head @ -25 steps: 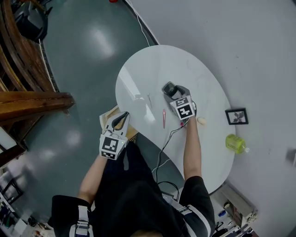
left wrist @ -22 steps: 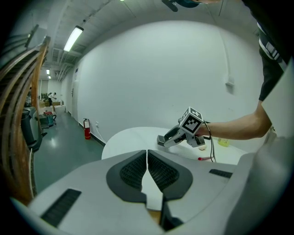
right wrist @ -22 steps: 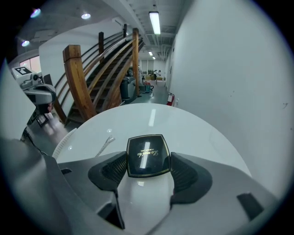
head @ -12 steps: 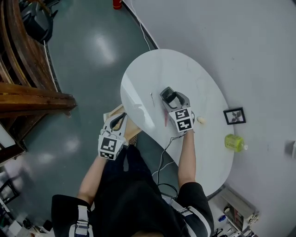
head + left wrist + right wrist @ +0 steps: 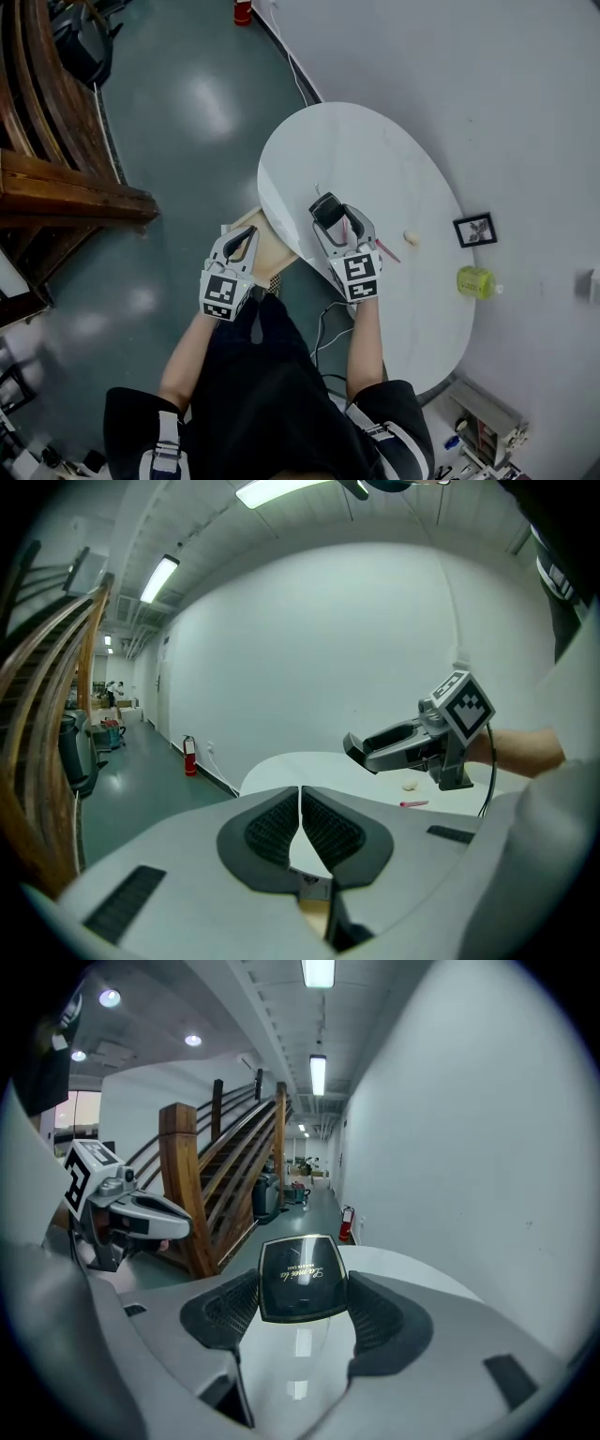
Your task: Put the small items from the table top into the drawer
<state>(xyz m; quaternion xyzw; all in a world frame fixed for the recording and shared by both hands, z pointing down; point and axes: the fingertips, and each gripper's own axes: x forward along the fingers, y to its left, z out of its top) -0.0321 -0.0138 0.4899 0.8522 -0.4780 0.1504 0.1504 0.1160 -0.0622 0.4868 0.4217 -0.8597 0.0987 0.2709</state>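
My right gripper [image 5: 327, 210] is shut on a black flat case [image 5: 324, 207] with gold lettering [image 5: 302, 1279] and holds it above the left part of the white oval table [image 5: 375, 150]. To its left, an open wooden drawer [image 5: 274, 246] juts out from under the table's edge. Over the drawer's left end my left gripper [image 5: 246, 235] is shut with nothing in it; its pads [image 5: 272, 825] meet at the tips. A pink pen [image 5: 385, 251] and a small beige item [image 5: 410, 237] lie on the table to the right of my right gripper. The pink pen [image 5: 413, 803] also shows in the left gripper view.
A thin needle-like thing [image 5: 317, 190] lies on the table beyond the case. A black picture frame [image 5: 475, 230] and a green bottle [image 5: 476, 281] sit by the table's right rim near the wall. A wooden staircase [image 5: 66, 192] stands at the left. A cable [image 5: 328, 323] hangs below my right arm.
My right gripper has carried the black case left and nearer, toward the table's left edge and the drawer, uncovering the pink pen. My left gripper has stayed by the drawer.
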